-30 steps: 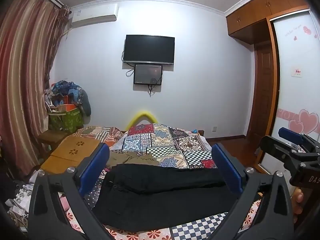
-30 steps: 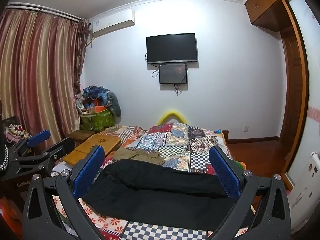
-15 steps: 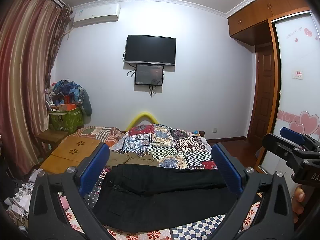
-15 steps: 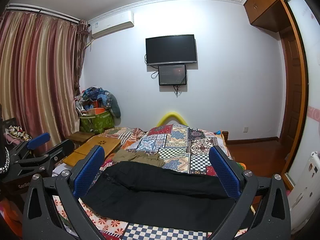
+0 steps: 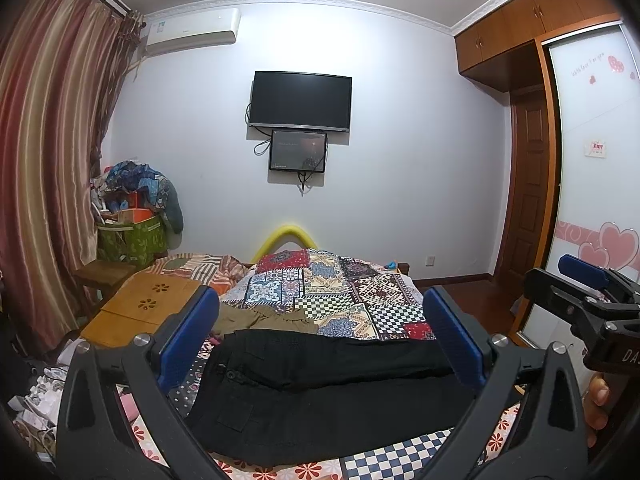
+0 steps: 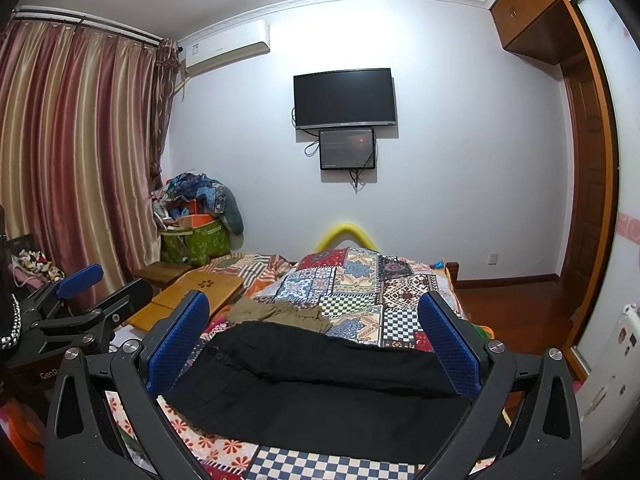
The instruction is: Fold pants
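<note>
Black pants (image 5: 320, 392) lie flat across the near end of the bed, waist to the left, legs to the right; they also show in the right wrist view (image 6: 316, 396). My left gripper (image 5: 320, 340) is open and empty, held above and in front of the pants. My right gripper (image 6: 314, 340) is open and empty, likewise above the pants. The right gripper also shows at the right edge of the left wrist view (image 5: 588, 304); the left gripper shows at the left of the right wrist view (image 6: 80, 308).
A patchwork quilt (image 5: 332, 292) covers the bed. Khaki clothing (image 5: 264, 316) lies just behind the pants. A wooden lap table (image 5: 144, 308) sits at the bed's left. Curtains (image 5: 44, 168), a wardrobe (image 5: 592, 184) and a wall television (image 5: 300, 100) surround the bed.
Both views have tilted up very slightly; the pants lie as before and both grippers stay open.
</note>
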### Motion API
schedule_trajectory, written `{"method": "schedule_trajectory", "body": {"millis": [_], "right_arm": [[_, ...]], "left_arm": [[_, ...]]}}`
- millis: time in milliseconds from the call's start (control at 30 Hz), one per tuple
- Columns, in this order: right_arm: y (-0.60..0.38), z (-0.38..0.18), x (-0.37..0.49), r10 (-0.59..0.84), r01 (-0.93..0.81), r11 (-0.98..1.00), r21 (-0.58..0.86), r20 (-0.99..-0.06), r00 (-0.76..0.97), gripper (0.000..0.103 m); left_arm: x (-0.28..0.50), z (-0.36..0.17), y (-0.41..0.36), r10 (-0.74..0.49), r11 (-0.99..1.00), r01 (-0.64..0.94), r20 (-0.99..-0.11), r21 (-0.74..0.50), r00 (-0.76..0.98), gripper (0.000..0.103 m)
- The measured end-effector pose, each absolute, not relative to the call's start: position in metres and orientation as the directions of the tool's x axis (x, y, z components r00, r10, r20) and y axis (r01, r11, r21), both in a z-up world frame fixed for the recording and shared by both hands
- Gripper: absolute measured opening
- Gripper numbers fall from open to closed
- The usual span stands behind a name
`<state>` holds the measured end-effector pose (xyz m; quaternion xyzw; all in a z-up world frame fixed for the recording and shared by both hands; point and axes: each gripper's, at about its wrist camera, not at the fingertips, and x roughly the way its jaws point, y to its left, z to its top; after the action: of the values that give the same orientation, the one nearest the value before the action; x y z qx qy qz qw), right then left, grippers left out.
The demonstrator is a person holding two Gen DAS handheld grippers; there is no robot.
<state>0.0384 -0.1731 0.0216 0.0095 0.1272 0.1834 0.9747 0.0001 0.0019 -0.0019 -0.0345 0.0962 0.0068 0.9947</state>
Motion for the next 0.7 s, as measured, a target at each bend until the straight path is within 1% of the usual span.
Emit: {"method": "schedule_trajectory", "body": {"millis": [700], "right_arm": [[-0.1707,0.0222,0.0383,0.359,-0.354,0.933,0.062,-0.242,0.902,0.103]], "left_arm": [[-0.0011,-0.0030,0.0027,0.014,0.998,-0.026,-0.183,-0.064,0.983,0.103]]}}
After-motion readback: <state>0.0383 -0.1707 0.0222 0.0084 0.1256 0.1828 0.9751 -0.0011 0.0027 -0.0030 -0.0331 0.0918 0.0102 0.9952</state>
